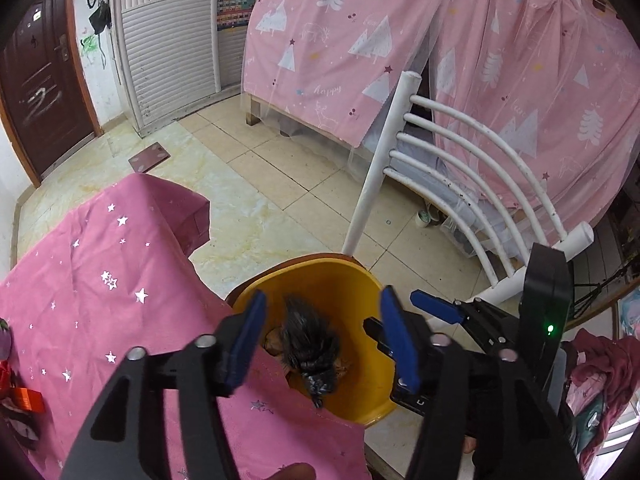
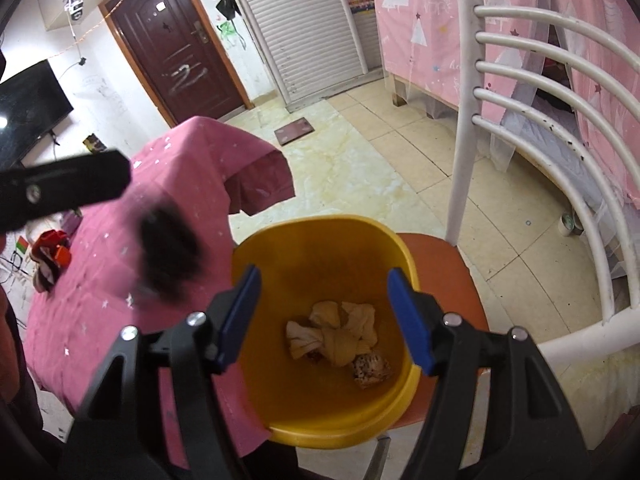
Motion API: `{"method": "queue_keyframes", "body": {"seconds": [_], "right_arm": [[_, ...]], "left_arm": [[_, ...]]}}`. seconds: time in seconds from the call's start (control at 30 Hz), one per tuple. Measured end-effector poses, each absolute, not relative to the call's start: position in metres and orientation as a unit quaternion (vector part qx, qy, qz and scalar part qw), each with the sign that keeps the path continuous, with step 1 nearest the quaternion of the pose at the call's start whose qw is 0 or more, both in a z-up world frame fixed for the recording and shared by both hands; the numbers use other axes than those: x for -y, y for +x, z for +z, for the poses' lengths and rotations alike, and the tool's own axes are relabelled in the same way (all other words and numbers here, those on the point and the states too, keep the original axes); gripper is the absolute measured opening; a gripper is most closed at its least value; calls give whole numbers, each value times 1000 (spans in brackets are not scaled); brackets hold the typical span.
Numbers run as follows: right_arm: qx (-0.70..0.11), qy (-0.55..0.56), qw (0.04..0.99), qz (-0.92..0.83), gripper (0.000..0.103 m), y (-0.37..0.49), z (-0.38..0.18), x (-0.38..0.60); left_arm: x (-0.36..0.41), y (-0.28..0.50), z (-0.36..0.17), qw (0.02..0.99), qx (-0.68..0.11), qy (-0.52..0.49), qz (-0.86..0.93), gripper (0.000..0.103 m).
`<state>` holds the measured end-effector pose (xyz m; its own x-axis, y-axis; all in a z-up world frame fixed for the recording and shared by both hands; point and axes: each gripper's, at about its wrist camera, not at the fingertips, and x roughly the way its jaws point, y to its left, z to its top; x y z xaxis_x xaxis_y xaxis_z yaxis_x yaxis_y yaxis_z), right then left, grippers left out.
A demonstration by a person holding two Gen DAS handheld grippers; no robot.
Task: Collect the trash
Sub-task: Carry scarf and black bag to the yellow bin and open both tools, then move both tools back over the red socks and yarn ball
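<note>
Left wrist view: the left gripper (image 1: pixel 322 340) is spread, empty, above the round yellow plastic bin (image 1: pixel 360 280) — the falling crumpled black bag (image 1: pixel 308 344) should be let drop clear.

Glossy plastic bin (image 2: pixel 404 256); crinkled black bag (image 1: pixel 310 344).

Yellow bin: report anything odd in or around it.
The yellow bin stands on an orange chair seat, not the floor. A black bag is mid-air between the open left tool's fingers, above crumpled cloth. Nothing spilled.
</note>
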<state>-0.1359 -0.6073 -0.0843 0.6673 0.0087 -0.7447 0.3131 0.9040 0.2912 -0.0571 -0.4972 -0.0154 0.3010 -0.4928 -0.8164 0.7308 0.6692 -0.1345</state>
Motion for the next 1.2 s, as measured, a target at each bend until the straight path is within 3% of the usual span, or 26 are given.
{"method": "queue_keyframes", "body": {"seconds": [0.53, 0.73, 1.2], "right_arm": [[-387, 152, 908, -57, 64, -112, -45, 563], [-375, 121, 919, -21, 69, -92, -21, 522], [-364, 57, 925, 87, 70, -33, 12, 402]], "left_arm": [[433, -48, 26, 824, -421, 82, -369, 63], [384, -39, 45, 845, -402, 59, -347, 64], [228, 0, 69, 897, -379, 21, -226, 66]]}}
